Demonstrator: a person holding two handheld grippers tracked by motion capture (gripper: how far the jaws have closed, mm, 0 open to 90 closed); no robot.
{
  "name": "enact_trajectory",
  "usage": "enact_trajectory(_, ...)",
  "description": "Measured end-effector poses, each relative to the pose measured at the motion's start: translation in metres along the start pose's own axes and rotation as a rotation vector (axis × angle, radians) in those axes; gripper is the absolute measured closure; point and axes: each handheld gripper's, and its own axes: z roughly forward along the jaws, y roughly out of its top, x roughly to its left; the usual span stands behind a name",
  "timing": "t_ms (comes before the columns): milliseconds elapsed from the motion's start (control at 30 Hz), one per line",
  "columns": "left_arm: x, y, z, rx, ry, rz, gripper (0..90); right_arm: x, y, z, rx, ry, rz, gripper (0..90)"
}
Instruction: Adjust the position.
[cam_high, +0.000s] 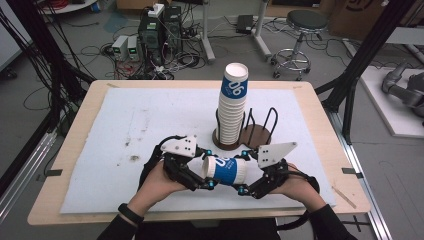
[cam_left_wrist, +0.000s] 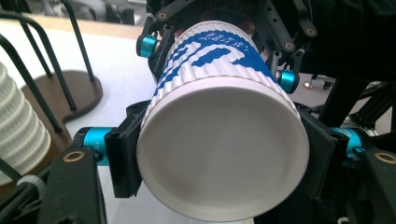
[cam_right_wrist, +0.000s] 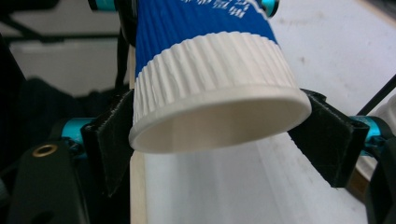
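The paper cup is light and squashy; both tongs, left and right, pinch its ends gently.

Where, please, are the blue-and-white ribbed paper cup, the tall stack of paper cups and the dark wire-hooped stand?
blue-and-white ribbed paper cup (cam_high: 226, 170), high view, blue side band.
tall stack of paper cups (cam_high: 232, 112), high view, mid-stack.
dark wire-hooped stand (cam_high: 256, 134), high view, bare base.

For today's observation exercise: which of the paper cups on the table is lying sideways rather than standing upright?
The single blue-and-white cup held between the two tongs near the table's front edge lies sideways. The other cups stand nested upright in the wire holder.
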Motion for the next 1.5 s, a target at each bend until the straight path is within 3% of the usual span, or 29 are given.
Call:
enact_trajectory(200,0.002,-0.004,-0.008,-0.166,-0.005,-0.009,29.2,-0.007,-0.002,-0.009,-0.21,0.027,0.117,18.2)
enact_trajectory(333,0.004,-0.007,-0.008,-0.217,-0.003,-0.021,29.4,-0.008,-0.003,-0.007,-0.277,0.039,0.177,17.5)
enact_trajectory(467,0.003,-0.008,-0.007,-0.213,-0.004,-0.018,29.2,-0.007,-0.003,-0.004,-0.28,0.042,0.176,18.3)
enact_trajectory(667,0.004,-0.005,-0.003,-0.097,-0.012,-0.078,23.6,-0.008,-0.002,-0.007,-0.243,0.05,0.151,21.8)
enact_trajectory(733,0.004,-0.005,-0.001,-0.086,-0.018,-0.087,23.4,-0.008,-0.001,-0.007,-0.22,0.048,0.142,21.8)
enact_trajectory(933,0.005,-0.005,-0.003,-0.047,0.004,-0.082,23.7,-0.007,0.0,-0.009,-0.179,0.032,0.108,22.6)
enact_trajectory(1100,0.003,-0.005,0.0,-0.018,-0.01,-0.054,27.4,-0.006,0.001,-0.007,-0.154,0.031,0.077,21.5)
enact_trajectory(1233,0.004,-0.004,-0.003,-0.071,-0.007,-0.028,28.7,-0.008,0.001,-0.01,-0.177,0.033,0.106,17.6)
enact_trajectory(1400,0.006,-0.006,-0.015,-0.189,0.003,-0.028,29.3,-0.012,-0.001,-0.017,-0.227,0.04,0.163,17.6)
enact_trajectory(1500,0.005,-0.005,-0.014,-0.214,0.004,-0.019,29.4,-0.014,-0.002,-0.015,-0.262,0.061,0.205,17.6)
